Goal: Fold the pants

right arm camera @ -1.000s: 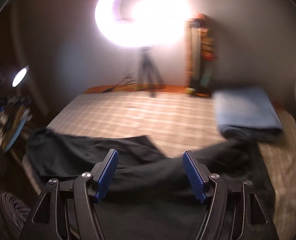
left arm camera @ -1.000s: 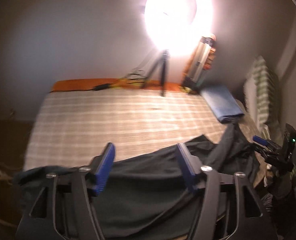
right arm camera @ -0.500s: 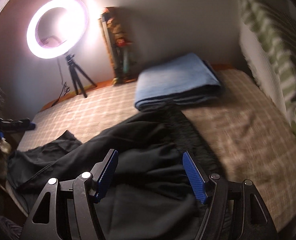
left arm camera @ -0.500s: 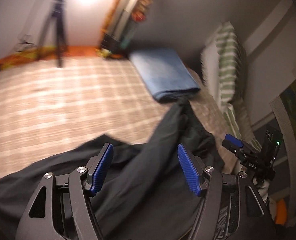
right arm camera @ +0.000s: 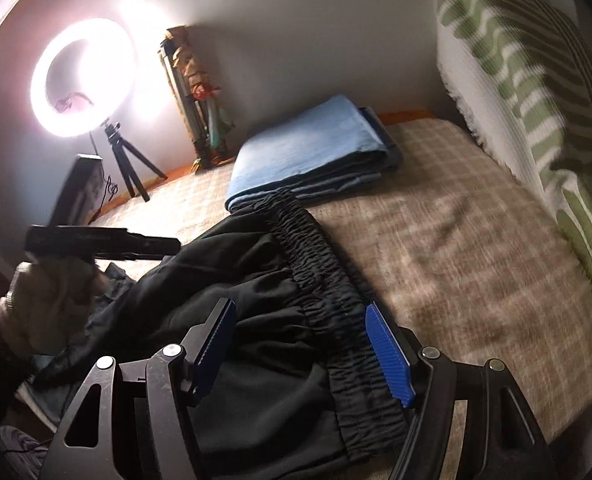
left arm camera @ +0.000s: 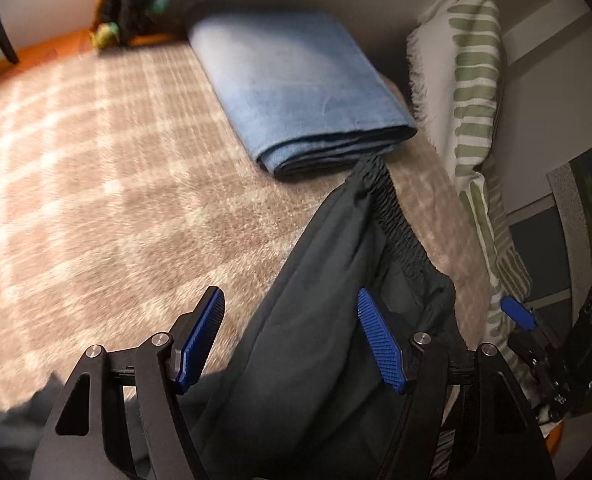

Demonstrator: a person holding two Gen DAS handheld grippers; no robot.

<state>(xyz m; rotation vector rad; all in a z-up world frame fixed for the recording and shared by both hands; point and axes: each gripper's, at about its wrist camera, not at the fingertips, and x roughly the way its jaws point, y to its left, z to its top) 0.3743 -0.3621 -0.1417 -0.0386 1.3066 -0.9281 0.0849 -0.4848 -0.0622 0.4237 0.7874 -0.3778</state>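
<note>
Now both views swung toward pants [right arm camera: 280, 300] waistband (ring light gone from left); left claw [left arm camera: 292, 340], right claw [right arm camera: 304, 352] agape.

Dim room, lit chiefly by a ring light [right arm camera: 83, 78] at the bed's far left corner, overexposed with glare spilling onto the wall [right arm camera: 296, 32]. Fisheye curvature and dark vignetting mark all frame edges. Motion blur softens the plaid bedcover [left arm camera: 96, 184] and striped pillow [right arm camera: 536, 80]. The black pants [right arm camera: 256, 280] lose detail in shadow.
</note>
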